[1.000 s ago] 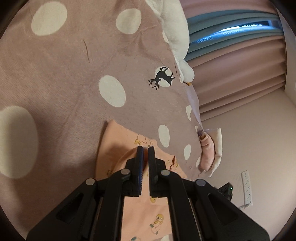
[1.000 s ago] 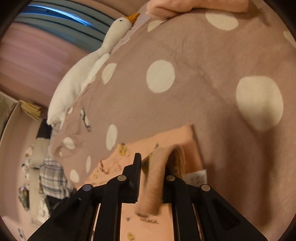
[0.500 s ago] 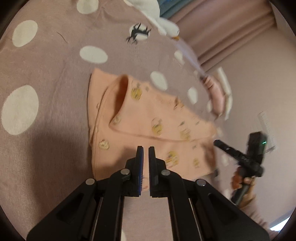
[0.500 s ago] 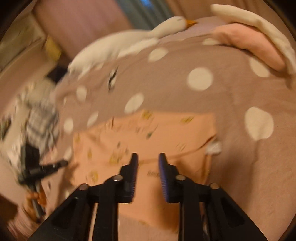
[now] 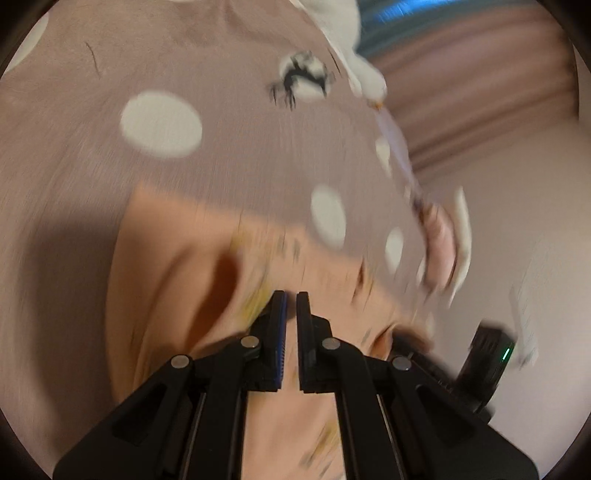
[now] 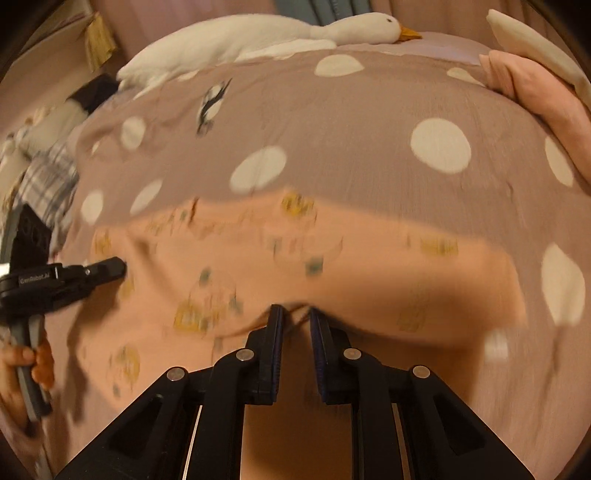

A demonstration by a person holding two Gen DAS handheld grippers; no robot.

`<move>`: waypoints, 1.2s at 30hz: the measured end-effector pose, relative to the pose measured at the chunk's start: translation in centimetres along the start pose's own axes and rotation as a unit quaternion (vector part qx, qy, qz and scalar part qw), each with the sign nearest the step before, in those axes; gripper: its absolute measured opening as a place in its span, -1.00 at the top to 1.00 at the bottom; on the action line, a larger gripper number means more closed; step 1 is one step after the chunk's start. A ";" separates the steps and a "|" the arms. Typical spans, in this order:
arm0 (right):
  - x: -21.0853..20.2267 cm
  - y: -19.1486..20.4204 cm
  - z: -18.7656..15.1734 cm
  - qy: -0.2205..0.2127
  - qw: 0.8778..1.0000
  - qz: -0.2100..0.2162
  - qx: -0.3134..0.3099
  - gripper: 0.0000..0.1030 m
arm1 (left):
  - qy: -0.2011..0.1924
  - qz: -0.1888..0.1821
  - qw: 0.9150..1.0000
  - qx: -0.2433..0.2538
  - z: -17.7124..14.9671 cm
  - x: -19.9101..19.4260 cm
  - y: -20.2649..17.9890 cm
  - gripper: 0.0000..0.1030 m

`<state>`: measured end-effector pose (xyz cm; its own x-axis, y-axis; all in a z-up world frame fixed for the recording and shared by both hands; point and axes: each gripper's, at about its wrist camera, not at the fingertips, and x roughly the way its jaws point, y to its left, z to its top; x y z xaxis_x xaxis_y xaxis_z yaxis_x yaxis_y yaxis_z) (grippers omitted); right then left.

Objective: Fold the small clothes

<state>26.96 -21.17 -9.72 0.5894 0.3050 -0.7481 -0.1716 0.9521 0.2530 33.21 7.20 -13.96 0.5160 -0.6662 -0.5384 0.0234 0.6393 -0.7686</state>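
Dim, warm, pinkish indoor light throughout. Heavy motion blur across both views: garment (image 5: 177, 266) prints smeared into streaks, bedspread (image 5: 110, 122) dots soft-edged, wall side on left wrist view streaked. Sharper only on black fingers (image 5: 275, 325) close to lens and on goose (image 6: 258, 33) at top of right wrist view. Dark shadow beneath right gripper (image 6: 295, 314) on cloth. Strong fisheye bending, black vignette at corners. Cool blue glare from window strip (image 5: 391, 7).

Peach garment (image 6: 369, 258) on polka-dot bedspread (image 6: 351, 122)
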 end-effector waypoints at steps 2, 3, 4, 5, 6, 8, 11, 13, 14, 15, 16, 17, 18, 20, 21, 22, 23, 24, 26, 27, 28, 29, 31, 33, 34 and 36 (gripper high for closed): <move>0.1 -0.7 2.1 -0.027 0.999 -0.009 0.028 0.64 | -0.036 -0.010 0.999 -0.016 2.0 -0.5 -0.6 0.96; 0.0 -1.0 2.7 -0.039 0.998 -0.004 0.043 0.64 | -0.054 -0.014 0.998 -0.022 3.0 -1.1 -1.0 0.90; -0.3 -1.4 3.3 -0.052 0.997 -0.002 0.059 0.64 | -0.068 -0.015 0.997 -0.022 3.7 -1.9 -1.4 0.87; -0.8 -2.0 4.0 -0.070 0.995 -0.008 0.077 0.64 | -0.082 -0.016 0.996 -0.016 4.4 -2.9 -1.9 0.85; -1.2 -2.3 4.2 -0.076 0.993 -0.015 0.086 0.64 | -0.090 -0.020 0.996 -0.006 4.7 -3.9 -2.3 0.84; -2.0 -2.0 3.9 -0.075 0.994 0.014 0.083 0.64 | -0.098 -0.018 0.995 0.017 4.8 -5.5 -2.5 0.76; -1.7 1.7 1.6 -0.025 0.997 0.070 -0.008 0.64 | -0.091 0.002 0.995 0.041 3.7 -7.4 -1.8 0.54; -0.8 4.5 -0.7 0.013 0.993 0.094 -0.065 0.64 | -0.081 0.020 0.995 0.048 2.0 -8.3 -0.5 0.51; -0.1 6.1 -2.0 0.034 0.989 0.110 -0.088 0.64 | -0.076 0.022 0.996 0.046 1.3 -8.6 0.2 0.52; 0.6 7.6 -2.9 0.052 0.986 0.117 -0.110 0.64 | -0.073 0.023 0.996 0.042 0.6 -8.9 0.9 0.51; 1.2 8.9 -3.6 0.062 0.983 0.117 -0.130 0.64 | -0.071 0.023 0.997 0.035 -0.4 -9.5 1.7 0.51; 1.7 9.7 -3.9 0.070 0.980 0.116 -0.146 0.64 | -0.069 0.022 0.997 0.031 -1.2 -9.7 2.3 0.51; 2.5 10.8 -4.1 0.078 0.978 0.110 -0.161 0.64 | -0.068 0.023 0.997 0.026 -2.0 -10.1 2.9 0.51; 4.0 12.1 -3.5 0.077 0.977 0.099 -0.170 0.64 | -0.064 0.020 0.998 0.021 -3.0 -10.9 3.6 0.51; 4.7 12.7 -2.8 0.069 0.979 0.094 -0.169 0.64 | -0.063 0.017 0.998 0.021 -3.5 -11.4 3.7 0.51; 5.5 13.1 -1.7 0.058 0.980 0.081 -0.170 0.64 | -0.062 0.015 0.998 0.021 -4.0 -11.9 3.8 0.51; 6.2 13.2 -0.5 0.051 0.982 0.071 -0.166 0.64 | -0.061 0.014 0.998 0.021 -4.3 -12.3 3.9 0.51; 6.9 13.2 0.8 0.044 0.985 0.062 -0.155 0.64 | -0.061 0.013 0.998 0.023 -4.7 -12.7 3.9 0.45; 7.8 13.1 4.0 0.013 0.992 0.040 -0.119 0.64 | -0.058 0.019 0.998 0.031 -5.1 -13.1 3.6 0.35; 7.5 12.7 4.7 0.000 0.994 0.040 -0.100 0.64 | -0.054 0.024 0.997 0.040 -5.3 -13.2 3.3 0.34; 7.1 12.5 5.8 -0.018 0.996 0.047 -0.072 0.64 | -0.052 0.025 0.997 0.046 -5.4 -13.2 3.1 0.34; 6.7 12.2 6.5 -0.031 0.996 0.057 -0.056 0.64 | -0.050 0.026 0.997 0.053 -5.5 -13.1 2.9 0.32; 5.7 11.8 6.8 -0.045 0.996 0.065 -0.041 0.64 | -0.039 0.033 0.996 0.069 -5.9 -12.7 2.6 0.24; 4.1 10.7 5.8 -0.044 0.996 0.073 -0.033 0.64 | -0.032 0.032 0.996 0.076 -6.2 -12.1 2.5 0.16; 3.5 10.2 5.2 -0.041 0.996 0.076 -0.034 0.64 | -0.028 0.031 0.996 0.076 -6.3 -11.8 2.5 0.16; 1.8 8.2 3.4 -0.028 0.996 0.076 -0.032 0.64 | -0.015 0.030 0.996 0.077 -6.6 -10.7 2.5 0.13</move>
<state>29.30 -12.84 -6.90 0.5953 0.4466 -0.6680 -0.3114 0.8946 0.3206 22.05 13.39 -12.41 0.5453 -0.6146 -0.5701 0.1216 0.7308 -0.6716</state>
